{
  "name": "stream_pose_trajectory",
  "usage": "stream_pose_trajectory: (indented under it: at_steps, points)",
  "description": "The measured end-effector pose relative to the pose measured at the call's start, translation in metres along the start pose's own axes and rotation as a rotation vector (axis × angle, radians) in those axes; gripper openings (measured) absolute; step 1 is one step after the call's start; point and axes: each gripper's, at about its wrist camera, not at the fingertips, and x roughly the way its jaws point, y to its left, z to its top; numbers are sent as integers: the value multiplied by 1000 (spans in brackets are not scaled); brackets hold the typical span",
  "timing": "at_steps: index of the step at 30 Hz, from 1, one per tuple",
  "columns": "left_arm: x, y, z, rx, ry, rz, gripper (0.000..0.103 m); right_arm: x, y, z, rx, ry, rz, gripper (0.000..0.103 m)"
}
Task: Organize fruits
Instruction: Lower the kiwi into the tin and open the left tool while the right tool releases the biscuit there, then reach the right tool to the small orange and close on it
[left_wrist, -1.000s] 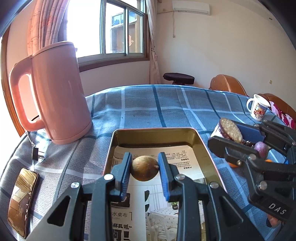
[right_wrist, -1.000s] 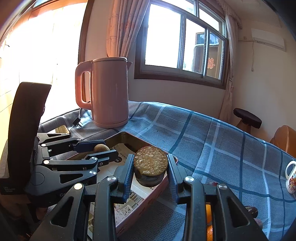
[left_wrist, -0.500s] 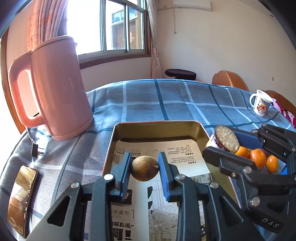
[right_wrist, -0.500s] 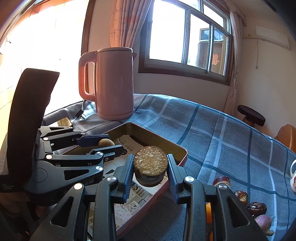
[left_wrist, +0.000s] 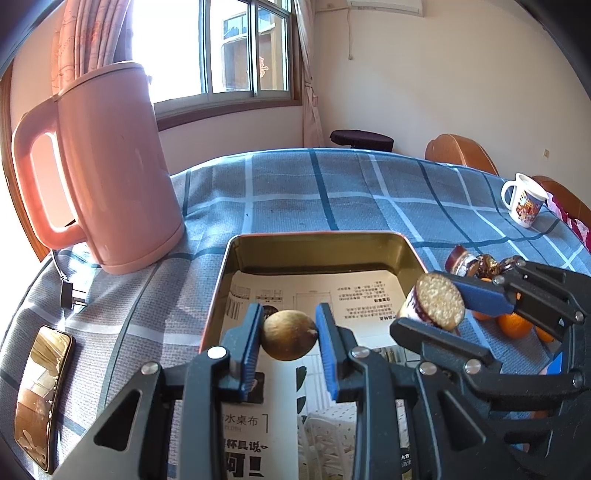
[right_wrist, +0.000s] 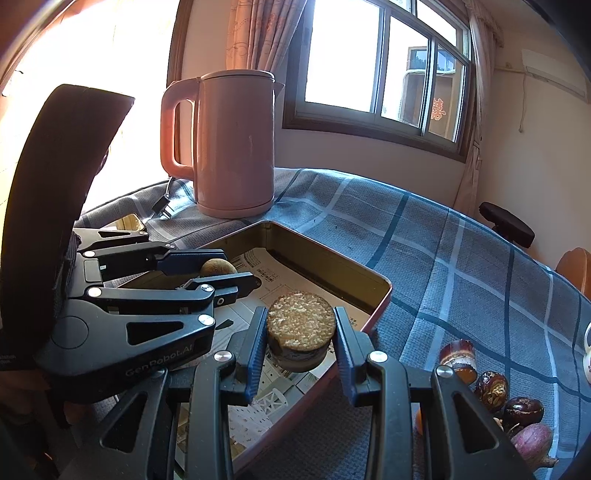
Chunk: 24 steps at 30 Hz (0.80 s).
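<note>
1. My left gripper (left_wrist: 289, 338) is clamped on a small round brownish fruit (left_wrist: 290, 335). The fruit hangs between the blue pads, above the paper lining of the metal tray (left_wrist: 321, 238).
2. My right gripper (right_wrist: 300, 341) is clamped on a short cut piece with a pale grainy top (right_wrist: 301, 326). It is held over the tray's right edge, not yet fully inside.
3. From the left claw, the right claw is just beside it on the right, both pointing down toward the same tray. I think the two claws could knock each other if I lower both together.
4. The round fruit is held only at two small spots. If I open too high, it may roll on the smooth paper.
5. The cut piece is close above the rim. If I release here, it may catch the rim and tip out onto the cloth, toward the loose fruits (right_wrist: 491, 386) on the right of this claw.
6. The pink kettle (left_wrist: 110, 166) stands ahead of the left claw and to its left, near the tray's far corner.
</note>
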Motion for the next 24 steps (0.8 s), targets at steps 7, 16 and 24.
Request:
stream_pose_trajectory:
  at_steps: [7,16,24]
  points:
    - [0,1,0,-1,-1,18,31,5,0,1,4,29,7,37]
    - [-22,2,-1,-43,-107,44,69,-11,-16,-4,63,-22,-34,55]
    - [-46,-49,3,37,-192,-69,73,-84,-53,-29,129,-113,-201,58]
